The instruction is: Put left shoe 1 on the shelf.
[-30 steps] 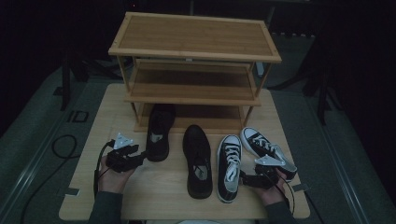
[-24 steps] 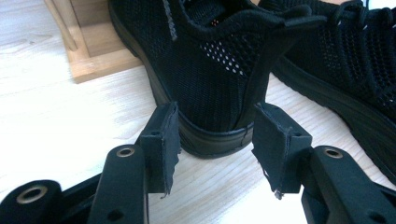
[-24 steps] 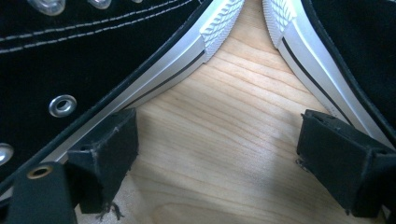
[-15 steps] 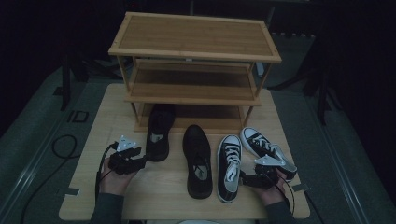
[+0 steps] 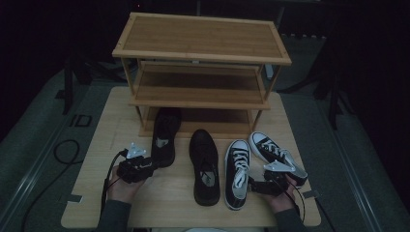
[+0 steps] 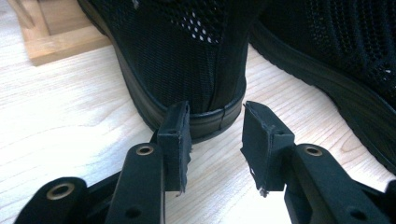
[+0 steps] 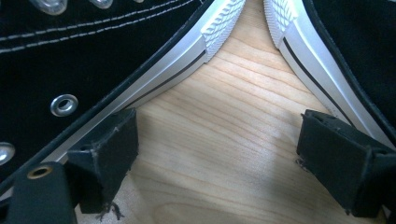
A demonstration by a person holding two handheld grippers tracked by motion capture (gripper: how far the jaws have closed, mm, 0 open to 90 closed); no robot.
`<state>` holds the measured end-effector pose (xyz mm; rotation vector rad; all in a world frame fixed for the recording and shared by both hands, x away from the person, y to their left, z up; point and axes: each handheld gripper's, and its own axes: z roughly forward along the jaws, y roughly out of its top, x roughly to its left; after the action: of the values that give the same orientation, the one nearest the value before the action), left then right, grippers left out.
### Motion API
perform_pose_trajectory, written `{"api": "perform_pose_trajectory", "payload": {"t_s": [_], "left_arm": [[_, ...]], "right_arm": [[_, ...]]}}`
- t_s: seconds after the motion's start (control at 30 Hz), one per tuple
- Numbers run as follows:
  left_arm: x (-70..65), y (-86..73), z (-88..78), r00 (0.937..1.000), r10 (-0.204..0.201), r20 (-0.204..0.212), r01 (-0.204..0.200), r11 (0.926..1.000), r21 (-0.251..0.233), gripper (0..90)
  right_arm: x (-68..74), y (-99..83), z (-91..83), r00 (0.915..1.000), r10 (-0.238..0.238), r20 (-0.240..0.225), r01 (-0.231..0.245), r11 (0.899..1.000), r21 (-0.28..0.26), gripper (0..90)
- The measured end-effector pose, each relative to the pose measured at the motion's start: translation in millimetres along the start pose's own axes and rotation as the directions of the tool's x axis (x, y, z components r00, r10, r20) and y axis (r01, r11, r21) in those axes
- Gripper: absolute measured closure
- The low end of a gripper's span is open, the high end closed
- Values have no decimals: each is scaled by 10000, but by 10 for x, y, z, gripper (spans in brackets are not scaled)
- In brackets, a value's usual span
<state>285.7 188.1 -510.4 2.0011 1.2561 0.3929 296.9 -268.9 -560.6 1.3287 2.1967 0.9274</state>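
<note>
From the high view, the left gripper [image 5: 145, 163] sits at the heel of the far-left black shoe [image 5: 165, 135], whose toe lies under the shoe rack [image 5: 203, 63].

In the left gripper view its jaws, just narrowing, stand apart at the heel, gripping nothing; closing here could pinch only the sole rim and slip.

In the right gripper view the jaws gape between two sneakers [image 7: 70, 70].

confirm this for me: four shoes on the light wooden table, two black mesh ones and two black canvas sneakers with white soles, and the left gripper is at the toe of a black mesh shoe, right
Not quite: the left gripper is at the heel, not the toe, of the black mesh shoe. The left gripper view shows its jaws, which have just been closing, flanking the rounded heel without pressing it. The rest stands.
</note>
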Motion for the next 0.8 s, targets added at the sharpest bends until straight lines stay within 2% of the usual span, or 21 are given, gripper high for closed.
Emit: {"api": "perform_pose_trajectory", "payload": {"t_s": [0.33, 0.63, 0.8], "left_arm": [[-41, -17, 81, 9999, 67, 132, -71, 9994, 347, 726], [-93, -33, 150, 9997, 253, 15, -254, 9971, 716, 895], [-97, -41, 186, 9997, 242, 10, -242, 9948, 987, 900]], "right_arm": [[0, 0, 0, 10000, -4, -8, 4, 10000, 1, 127], [1, 0, 0, 10000, -10, -14, 10, 10000, -2, 127], [1, 0, 0, 10000, -16, -17, 16, 10000, -2, 127]]}}
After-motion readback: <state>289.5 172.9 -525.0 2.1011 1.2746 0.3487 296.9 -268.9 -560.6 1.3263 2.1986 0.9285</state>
